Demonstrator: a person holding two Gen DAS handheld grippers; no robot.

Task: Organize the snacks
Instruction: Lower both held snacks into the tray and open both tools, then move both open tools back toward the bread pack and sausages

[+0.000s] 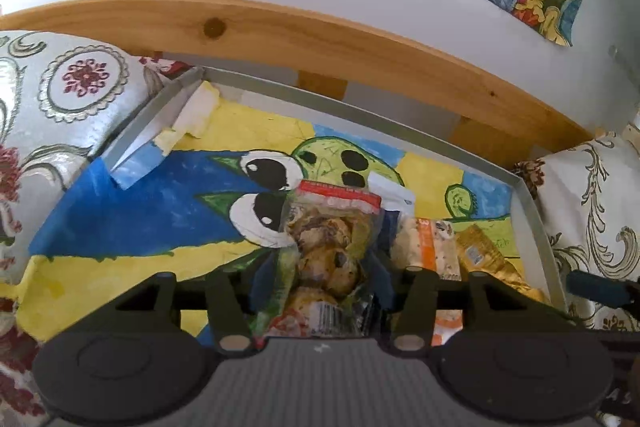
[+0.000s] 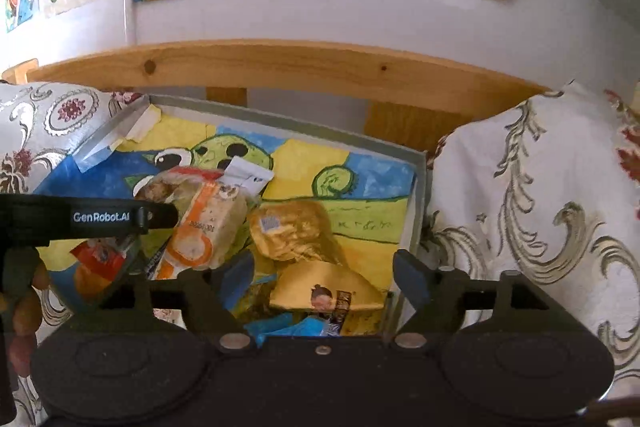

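Note:
My left gripper (image 1: pixel 324 275) is shut on a clear bag of cookies (image 1: pixel 328 251) with a red top band. It holds the bag just above the painted floor of a shallow grey tray (image 1: pixel 536 211). In the tray to the right lie an orange-and-white pack (image 2: pixel 204 223), a golden pack (image 2: pixel 292 231) and a white sachet (image 2: pixel 248 175). My right gripper (image 2: pixel 322 279) stands open over the tray's near right corner. A yellow pack (image 2: pixel 324 291) and a blue wrapper (image 2: pixel 288 327) lie below it, untouched.
The tray (image 2: pixel 416 195) rests on a patterned cloth (image 2: pixel 520 207) against a wooden rail (image 2: pixel 280 67). Behind the rail is a white wall with paintings. A person's fingers (image 2: pixel 24 307) show at the left edge. The tray's left half is bare painted paper (image 1: pixel 140 219).

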